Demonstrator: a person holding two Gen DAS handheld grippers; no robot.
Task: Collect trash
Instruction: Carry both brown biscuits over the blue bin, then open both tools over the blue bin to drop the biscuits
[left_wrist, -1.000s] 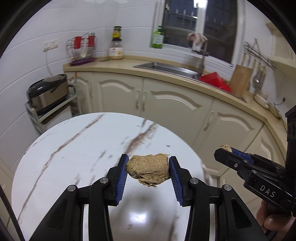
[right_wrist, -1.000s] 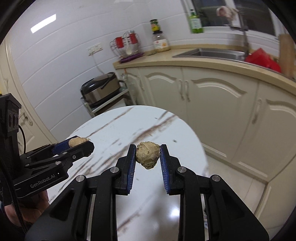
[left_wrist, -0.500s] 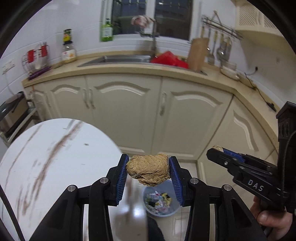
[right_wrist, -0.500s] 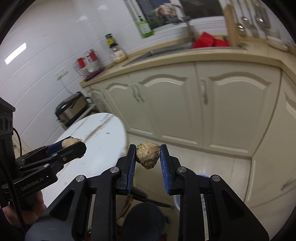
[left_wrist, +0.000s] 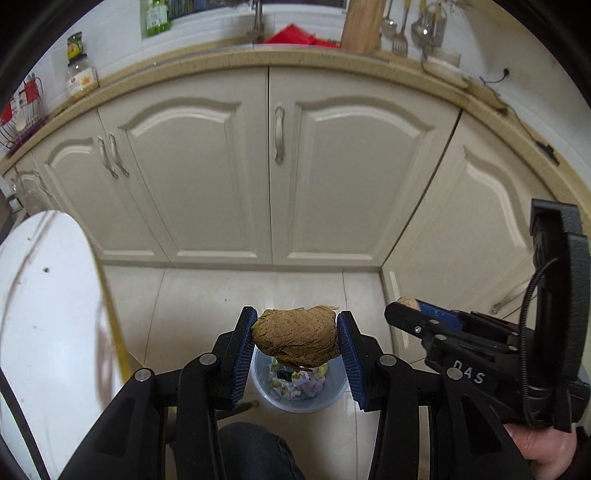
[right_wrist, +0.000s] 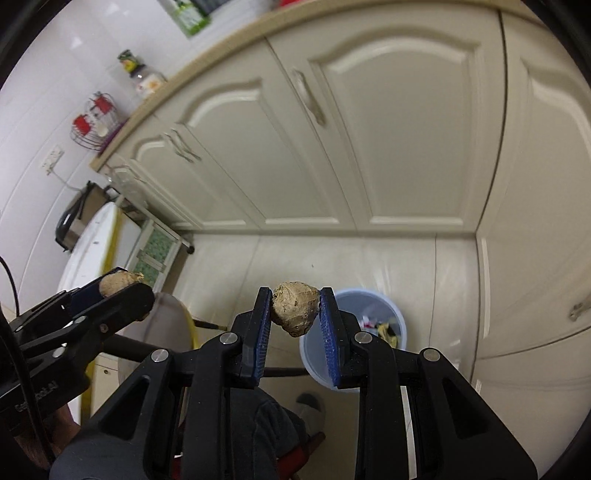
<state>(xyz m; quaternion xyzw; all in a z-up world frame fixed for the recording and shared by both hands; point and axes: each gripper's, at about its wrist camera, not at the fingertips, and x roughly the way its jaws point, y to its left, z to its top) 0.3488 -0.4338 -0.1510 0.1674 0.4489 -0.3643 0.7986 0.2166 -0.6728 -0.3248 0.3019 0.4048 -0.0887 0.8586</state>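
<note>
My left gripper (left_wrist: 295, 332) is shut on a large brown crumpled lump of trash (left_wrist: 297, 338) and holds it above a pale blue trash bin (left_wrist: 301, 400) on the floor, which has litter inside. My right gripper (right_wrist: 294, 312) is shut on a smaller tan lump (right_wrist: 295, 308), just left of and above the same bin (right_wrist: 314, 354). The right gripper shows in the left wrist view (left_wrist: 408, 310) to the right, and the left gripper shows in the right wrist view (right_wrist: 122, 286) to the left.
Cream cabinet doors (left_wrist: 258, 166) and a countertop (left_wrist: 221, 59) stand behind the bin. The white round table (left_wrist: 44, 314) is at the left. A cooker on a rack (right_wrist: 74, 221) stands by the wall. My knee (left_wrist: 255, 450) is below the grippers.
Both grippers have swung from over the table to the right and tilted down toward the floor, each still holding its lump. The bin now lies right under them.
</note>
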